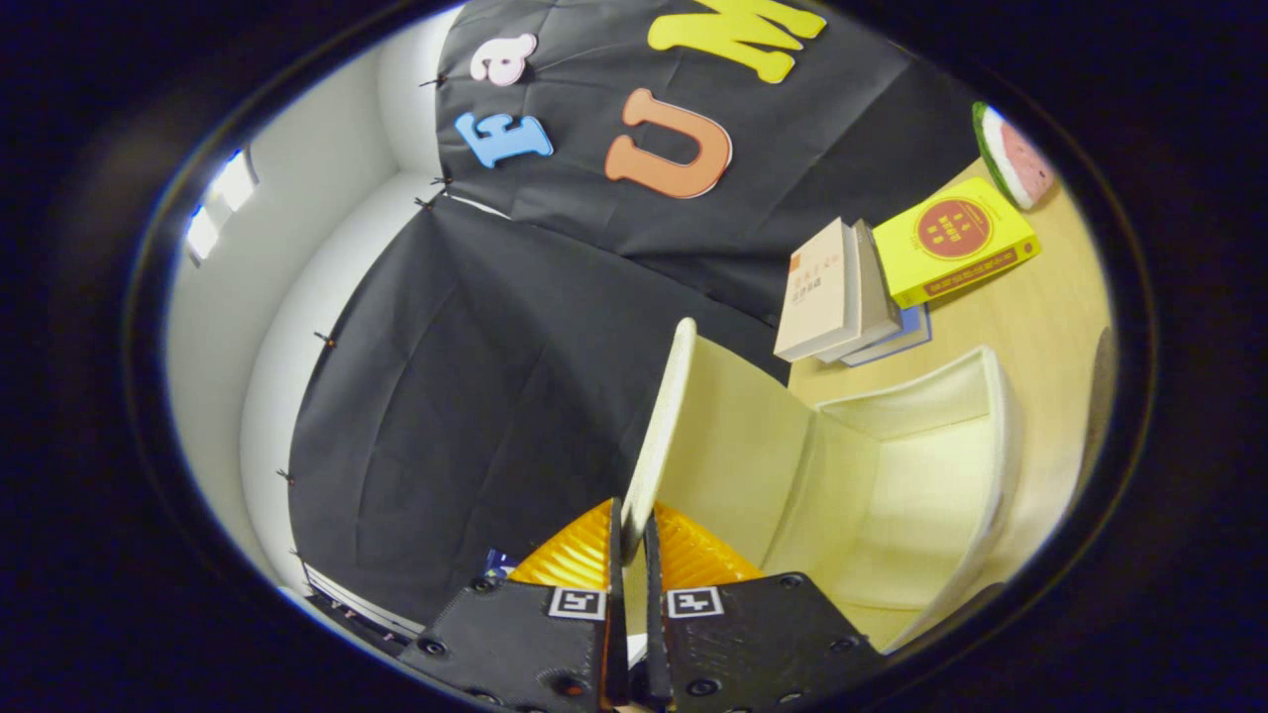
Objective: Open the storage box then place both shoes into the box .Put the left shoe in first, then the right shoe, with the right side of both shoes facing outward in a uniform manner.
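1. Clearly, the gripper (pixel 634 555) has its fingers nearly closed, pinching the edge of the lid (pixel 662 426) of the cream storage box (pixel 892 485), which is swung up.
2. Beyond the fingers, the box's inside lies open.
3. Behind it, books (pixel 842 297) and a watermelon slice (pixel 1012 156) sit on the wooden table (pixel 1050 327).
4. The box's near corner is cut off.
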`<state>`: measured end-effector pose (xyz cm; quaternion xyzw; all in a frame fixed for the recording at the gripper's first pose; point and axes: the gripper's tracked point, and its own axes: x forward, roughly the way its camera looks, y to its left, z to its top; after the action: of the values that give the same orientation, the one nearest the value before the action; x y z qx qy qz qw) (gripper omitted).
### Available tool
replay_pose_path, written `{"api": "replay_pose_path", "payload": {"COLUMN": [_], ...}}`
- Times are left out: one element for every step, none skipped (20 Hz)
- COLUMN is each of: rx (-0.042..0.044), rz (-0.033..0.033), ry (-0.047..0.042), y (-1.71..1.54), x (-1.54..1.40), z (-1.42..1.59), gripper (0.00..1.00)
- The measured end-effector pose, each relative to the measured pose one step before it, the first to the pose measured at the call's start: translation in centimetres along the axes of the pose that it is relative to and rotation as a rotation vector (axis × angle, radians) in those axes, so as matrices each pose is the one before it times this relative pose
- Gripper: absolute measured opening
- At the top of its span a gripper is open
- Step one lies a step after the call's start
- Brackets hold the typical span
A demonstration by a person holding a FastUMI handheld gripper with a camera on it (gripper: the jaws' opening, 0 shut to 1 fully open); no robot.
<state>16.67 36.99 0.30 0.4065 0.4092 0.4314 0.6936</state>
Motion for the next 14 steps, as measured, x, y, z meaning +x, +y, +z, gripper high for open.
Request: {"api": "replay_pose_path", "payload": {"rx": [-0.00423, -0.01360, -0.01696, -0.00984, -0.00157, -0.00180, -0.00086, 0.00109, -0.00149, 0.00027, 0.00009, 0.00028, 0.00007, -0.00083], "rz": [-0.00408, -0.01368, -0.04487, 0.00003, 0.01560, 0.00303, 0.00084, 0.00286, 0.00127, -0.00154, 0.00483, 0.00299, -0.00975, -0.01127], "ry": [-0.00686, -0.00959, 0.00126, 0.00863, 0.01564, 0.01976, 0.01708, 0.01434, 0.01316, 0.00990, 0.00393, -0.00210, -0.00847, -0.00896], "y": [0.392, 0.142, -0.092, 0.385, 0.942, 0.548, 0.298, 0.258, 0.235, 0.117, 0.164, -0.084, -0.243, -0.348], "x": [0.823, 0.715, 1.219, 0.612, 1.172, 1.310, 0.912, 1.041, 0.724, 0.655, 0.464, 0.478, 0.170, 0.092], "z": [0.032, 0.003, -0.193, -0.768, -0.793, -0.715, -0.505, -0.524, -0.547, -0.504, -0.387, -0.200, -0.064, -0.035], "gripper": [0.08, 0.08, 0.09, 0.19, 0.28, 0.38, 0.48, 0.58, 0.63, 0.69, 0.75, 0.82, 0.88, 0.94]}}
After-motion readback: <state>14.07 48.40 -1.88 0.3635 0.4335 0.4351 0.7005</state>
